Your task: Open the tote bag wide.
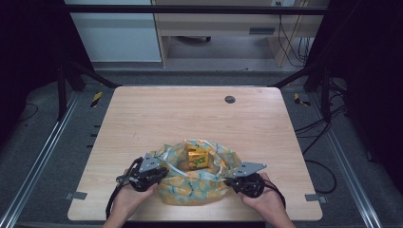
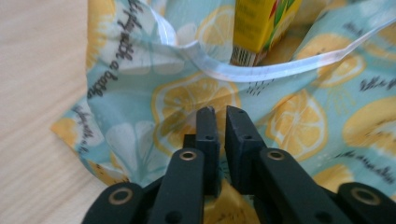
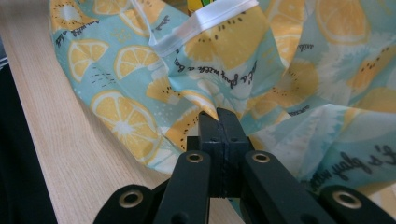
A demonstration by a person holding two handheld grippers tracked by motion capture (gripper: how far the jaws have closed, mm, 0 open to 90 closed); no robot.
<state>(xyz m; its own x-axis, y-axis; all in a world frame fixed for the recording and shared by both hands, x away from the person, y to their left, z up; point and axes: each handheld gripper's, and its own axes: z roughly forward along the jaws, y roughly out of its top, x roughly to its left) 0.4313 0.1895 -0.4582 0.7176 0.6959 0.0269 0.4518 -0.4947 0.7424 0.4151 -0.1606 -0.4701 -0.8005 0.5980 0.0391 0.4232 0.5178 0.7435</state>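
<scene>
Two grippers work the bag from opposite sides, and we judge the step to be letting its fabric settle around the carton. To do it well, we keep both hands low and even, so the carton just beyond the jaws stays upright. Our left gripper has its jaws a narrow slit apart, fabric lying right ahead, pads not pressing it. Our right gripper is clamped together on a fold of the bag.
</scene>
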